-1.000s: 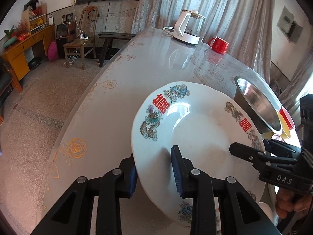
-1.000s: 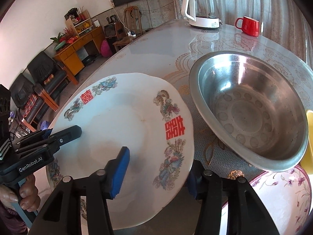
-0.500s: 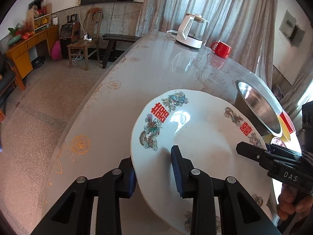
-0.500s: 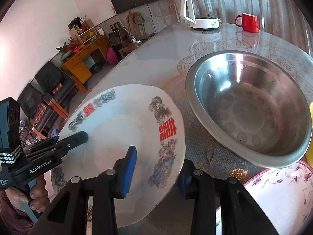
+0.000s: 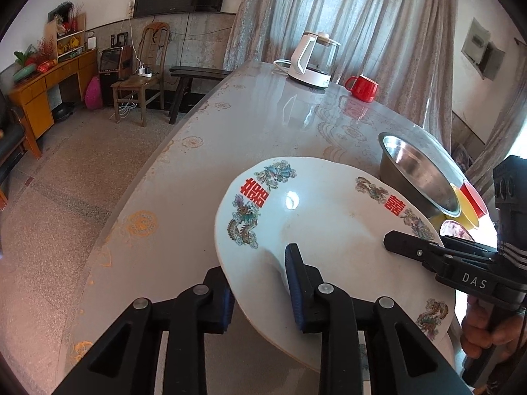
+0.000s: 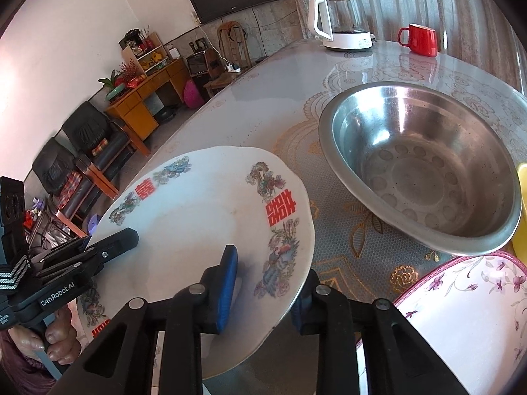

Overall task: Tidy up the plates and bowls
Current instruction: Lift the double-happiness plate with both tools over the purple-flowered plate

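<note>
A white plate [image 5: 329,223] with dragon decals and red characters hangs tilted a little above the table, held at two opposite rims. My left gripper [image 5: 260,289] is closing on the plate's near left rim, one blue pad on top and one beneath, both pressing it. My right gripper [image 6: 263,296] is closing on the same plate [image 6: 204,217] at its right rim, and its pads also press it. A large steel bowl [image 6: 421,171] stands on the table just right of the plate. A hand holds each gripper's handle.
A pink-rimmed floral plate [image 6: 461,312] lies near right. Yellow [image 5: 461,212] and red [image 5: 474,197] dishes sit behind the steel bowl [image 5: 418,171]. A white kettle [image 5: 313,62] and a red mug [image 5: 362,89] stand at the far end of the glossy table [image 5: 230,131]. Floor and chairs lie off to the left.
The right gripper's jaws have narrowed onto the plate's rim. The plate has drawn away from the steel bowl toward the near table edge and now sits tilted.
</note>
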Available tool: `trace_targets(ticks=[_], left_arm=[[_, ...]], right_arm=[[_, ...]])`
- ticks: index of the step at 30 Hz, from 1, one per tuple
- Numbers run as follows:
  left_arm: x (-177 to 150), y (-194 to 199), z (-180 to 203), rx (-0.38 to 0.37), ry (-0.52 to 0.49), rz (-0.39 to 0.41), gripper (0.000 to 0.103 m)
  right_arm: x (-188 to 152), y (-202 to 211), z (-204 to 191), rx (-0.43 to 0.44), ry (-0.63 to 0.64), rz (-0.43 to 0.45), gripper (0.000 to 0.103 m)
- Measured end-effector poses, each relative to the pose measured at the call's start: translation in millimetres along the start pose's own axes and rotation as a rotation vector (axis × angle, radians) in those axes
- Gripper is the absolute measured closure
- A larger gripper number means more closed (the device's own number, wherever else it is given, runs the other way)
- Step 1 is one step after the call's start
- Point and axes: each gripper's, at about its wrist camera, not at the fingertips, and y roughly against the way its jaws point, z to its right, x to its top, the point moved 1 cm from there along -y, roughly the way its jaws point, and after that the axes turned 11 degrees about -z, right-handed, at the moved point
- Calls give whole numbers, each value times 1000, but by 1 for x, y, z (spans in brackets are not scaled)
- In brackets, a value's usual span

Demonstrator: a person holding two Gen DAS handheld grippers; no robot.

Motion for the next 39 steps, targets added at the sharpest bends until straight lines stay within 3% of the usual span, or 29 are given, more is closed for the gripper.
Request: trace_targets(ticks=[9,22,32,39], left_arm=[[-12,13,4,-28,-11,30,74],[-30,52,27,-51,-43,95,73],[-53,76,87,-119,-135,121,71],[-61,75,134,-188,-197,100,70]], right_arm=[[-4,4,-1,33,4,2,76],[-26,42,-12,15,40,121,76],[-67,93,9,16,-14,182,76],[-95,125,38,-35,-83,228,76]])
